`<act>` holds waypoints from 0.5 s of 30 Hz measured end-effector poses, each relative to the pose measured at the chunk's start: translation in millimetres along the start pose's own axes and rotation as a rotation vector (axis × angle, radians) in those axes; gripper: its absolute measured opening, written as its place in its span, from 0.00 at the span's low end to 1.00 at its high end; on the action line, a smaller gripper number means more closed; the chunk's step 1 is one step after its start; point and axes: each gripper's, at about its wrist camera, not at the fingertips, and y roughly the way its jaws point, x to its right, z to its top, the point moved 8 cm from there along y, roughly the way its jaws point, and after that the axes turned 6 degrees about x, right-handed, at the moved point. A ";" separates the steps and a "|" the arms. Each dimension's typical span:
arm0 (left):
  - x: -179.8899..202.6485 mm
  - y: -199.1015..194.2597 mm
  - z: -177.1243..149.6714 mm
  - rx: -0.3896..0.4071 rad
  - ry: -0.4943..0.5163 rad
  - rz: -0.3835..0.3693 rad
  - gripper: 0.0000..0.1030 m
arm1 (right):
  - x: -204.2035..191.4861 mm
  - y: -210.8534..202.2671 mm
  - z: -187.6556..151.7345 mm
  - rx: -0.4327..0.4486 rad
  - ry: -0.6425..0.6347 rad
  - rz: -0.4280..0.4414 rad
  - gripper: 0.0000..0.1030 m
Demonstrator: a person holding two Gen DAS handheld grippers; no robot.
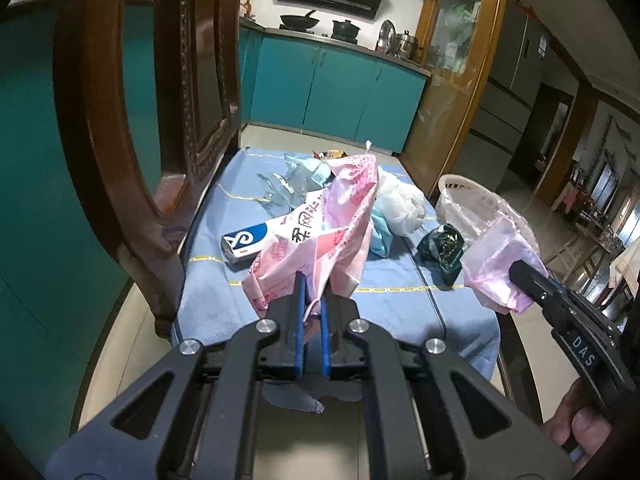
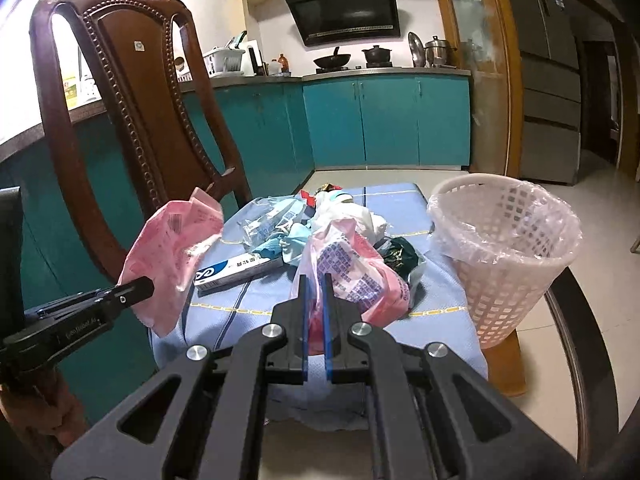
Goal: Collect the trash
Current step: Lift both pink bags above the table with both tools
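My left gripper [image 1: 313,285] is shut on a crumpled pink printed wrapper [image 1: 344,216], lifted above the blue-clothed table; the right wrist view shows this gripper [image 2: 145,285] and wrapper [image 2: 172,248] at the left. My right gripper [image 2: 316,281] is shut on a pale pink plastic bag with purple print [image 2: 352,276], held just left of the white lattice basket [image 2: 500,300]. From the left wrist view, that gripper [image 1: 517,271] and bag [image 1: 494,264] hang in front of the basket [image 1: 450,181]. More trash lies on the cloth: a blue-and-white box [image 2: 236,271], clear plastic [image 2: 268,220], a dark green wrapper [image 2: 400,256].
The basket is lined with a clear bag and stands at the table's right edge. A carved wooden chair [image 2: 140,112] rises close on the left. A white bag [image 1: 400,200] and light blue scraps [image 1: 380,236] lie mid-table. Teal kitchen cabinets [image 2: 380,120] stand behind.
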 end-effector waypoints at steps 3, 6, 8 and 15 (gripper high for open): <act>7.6 -1.3 -0.9 0.000 0.046 0.008 0.08 | 1.0 0.0 -0.9 -0.003 0.005 0.001 0.06; 8.1 -2.5 -0.5 0.007 0.059 0.022 0.08 | 0.4 0.2 -1.2 -0.006 0.007 0.002 0.06; 6.5 -1.7 -1.2 0.005 0.060 0.029 0.08 | -0.4 0.1 -1.3 -0.005 0.001 0.001 0.06; 6.3 -3.8 -1.1 0.014 0.077 0.042 0.08 | 0.3 1.7 -5.3 -0.010 0.002 -0.001 0.06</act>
